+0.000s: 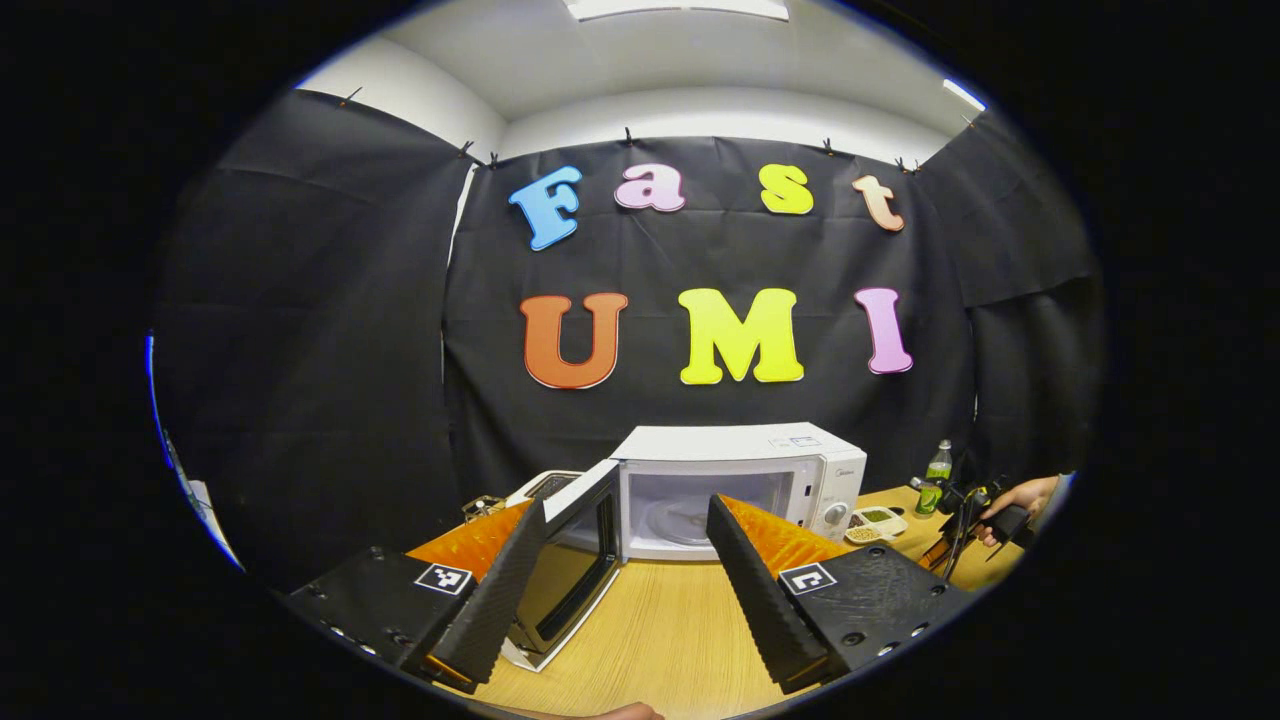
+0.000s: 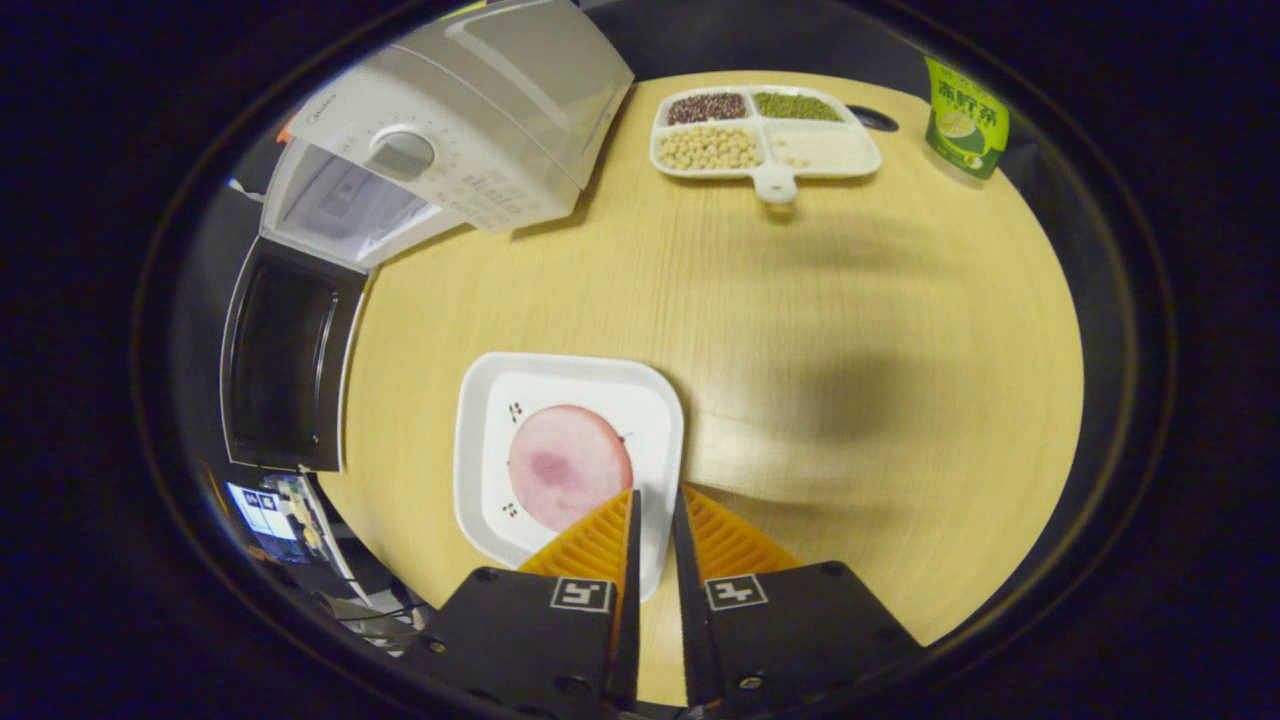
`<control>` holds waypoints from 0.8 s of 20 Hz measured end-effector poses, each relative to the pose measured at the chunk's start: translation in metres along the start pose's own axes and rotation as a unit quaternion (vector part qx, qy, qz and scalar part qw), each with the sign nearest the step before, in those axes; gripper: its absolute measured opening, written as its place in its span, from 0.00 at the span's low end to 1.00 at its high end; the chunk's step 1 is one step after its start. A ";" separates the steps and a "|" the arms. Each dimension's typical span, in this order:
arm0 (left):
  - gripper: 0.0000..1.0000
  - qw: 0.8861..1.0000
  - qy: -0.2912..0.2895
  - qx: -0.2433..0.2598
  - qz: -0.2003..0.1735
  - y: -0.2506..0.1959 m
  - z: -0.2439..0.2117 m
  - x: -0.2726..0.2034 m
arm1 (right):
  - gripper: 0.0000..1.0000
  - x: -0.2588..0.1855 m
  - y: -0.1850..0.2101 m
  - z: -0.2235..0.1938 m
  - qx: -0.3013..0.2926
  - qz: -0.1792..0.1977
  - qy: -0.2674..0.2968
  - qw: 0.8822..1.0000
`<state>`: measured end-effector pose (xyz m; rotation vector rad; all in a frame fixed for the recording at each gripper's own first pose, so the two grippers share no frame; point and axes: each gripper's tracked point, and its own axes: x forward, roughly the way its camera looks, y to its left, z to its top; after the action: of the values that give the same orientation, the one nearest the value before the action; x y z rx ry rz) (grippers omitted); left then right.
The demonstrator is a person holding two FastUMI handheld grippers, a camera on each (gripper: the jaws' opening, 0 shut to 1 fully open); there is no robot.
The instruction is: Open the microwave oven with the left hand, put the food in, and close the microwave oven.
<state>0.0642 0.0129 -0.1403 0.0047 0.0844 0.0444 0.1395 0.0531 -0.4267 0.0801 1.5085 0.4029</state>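
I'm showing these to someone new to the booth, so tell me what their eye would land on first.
The white microwave at the back of the wooden table, its door swung wide open. Next, the square white plate with a round pink slice of food, its right edge between the nearly closed fingers of the right gripper. A divided tray of beans sits beside the microwave.

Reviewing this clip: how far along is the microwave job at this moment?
Done: the microwave door hangs open; the left gripper is open, apart from it. In hand: the right gripper is closed over the rim of the plate with the food, still on the table. Left: load it, close the door.
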 end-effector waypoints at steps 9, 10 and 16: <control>0.95 1.000 -0.018 -0.003 0.017 0.011 0.011 -0.007 | 0.04 -0.004 -0.001 -0.011 0.102 0.113 0.029 0.988; 0.95 1.000 -0.021 -0.006 0.020 0.014 0.013 -0.008 | 0.04 -0.007 0.002 -0.013 0.106 0.122 0.024 0.987; 0.95 0.999 -0.003 -0.021 0.027 0.038 -0.004 -0.009 | 0.04 -0.040 0.045 -0.008 0.068 0.134 -0.019 0.988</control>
<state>0.0529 0.0504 -0.1427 -0.0341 0.0773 0.0995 0.1216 0.0809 -0.3761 0.3999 1.4907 0.5097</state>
